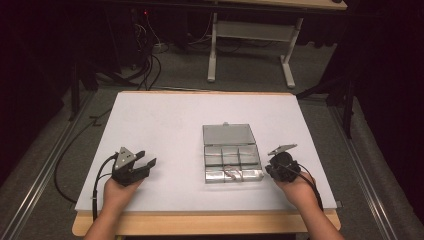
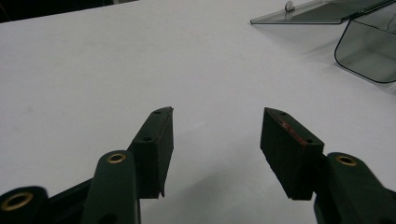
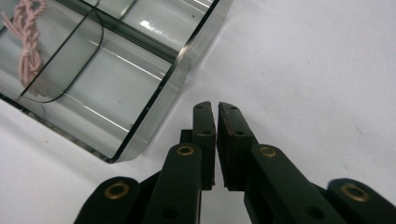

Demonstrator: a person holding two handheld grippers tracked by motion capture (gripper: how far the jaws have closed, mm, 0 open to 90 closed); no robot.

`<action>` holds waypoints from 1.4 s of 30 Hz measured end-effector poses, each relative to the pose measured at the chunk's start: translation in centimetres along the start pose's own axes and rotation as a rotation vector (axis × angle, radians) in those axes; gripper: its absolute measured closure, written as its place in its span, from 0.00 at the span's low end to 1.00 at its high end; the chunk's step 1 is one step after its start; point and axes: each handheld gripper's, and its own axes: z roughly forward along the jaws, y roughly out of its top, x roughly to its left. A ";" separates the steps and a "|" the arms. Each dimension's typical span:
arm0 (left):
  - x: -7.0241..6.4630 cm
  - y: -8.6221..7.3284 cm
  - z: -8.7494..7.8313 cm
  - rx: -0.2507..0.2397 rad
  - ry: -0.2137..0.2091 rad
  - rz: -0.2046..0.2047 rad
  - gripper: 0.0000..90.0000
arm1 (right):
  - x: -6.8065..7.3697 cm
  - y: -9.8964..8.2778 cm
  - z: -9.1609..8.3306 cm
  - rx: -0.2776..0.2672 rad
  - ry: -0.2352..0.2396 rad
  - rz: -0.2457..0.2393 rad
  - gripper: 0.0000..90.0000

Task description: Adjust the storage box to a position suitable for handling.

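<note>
1. Right of the counter's middle lies a clear plastic compartment box point(image 1: 232, 160), its lid point(image 1: 228, 134) swung fully back and lying flat on the far side, so every compartment is open from above. That layout suits work done over the near row, the one closest to the person.

2. In the near row sits a pink twisted cord point(image 3: 29, 44); in the high view it shows as a pale tangle point(image 1: 233, 174) near the middle of that row. It lies loose inside its compartment, with neither tool touching it.

3. Just beside the box's near right corner is the right tool point(image 3: 215, 108), tips aimed at the bare counter point(image 3: 322, 70) and clear of the box wall. Its jaws stand almost together, a thin slit between the pads, with nothing in them. My guess is that it is either backing off from the box or about to nudge its side.

4. The right hand point(image 1: 295, 187) comes in from the near edge, wrist bent inward so the tool point(image 1: 282, 165) tilts towards the box.

5. Well apart, on the left half of the counter point(image 1: 165, 120), the left tool point(image 2: 217, 126) is held low with its jaws wide and empty, pointing across the white surface with the box's lid point(image 2: 322, 11) far off to one side. It looks parked, waiting.

6. The left hand point(image 1: 120, 192) rests near the counter's front edge, its cable point(image 1: 97, 182) trailing back.
</note>
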 end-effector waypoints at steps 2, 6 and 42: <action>0.0 0.0 0.0 0.000 0.002 0.001 0.50 | 0.3 -0.5 -0.1 -0.052 -0.017 -0.002 0.99; -0.1 0.0 0.0 0.001 0.005 0.006 0.50 | 0.7 -1.7 0.0 -0.152 -0.025 0.038 1.00; -0.2 0.5 0.7 0.048 0.053 -0.106 0.59 | 2.6 -5.8 1.3 -0.395 0.073 0.027 1.00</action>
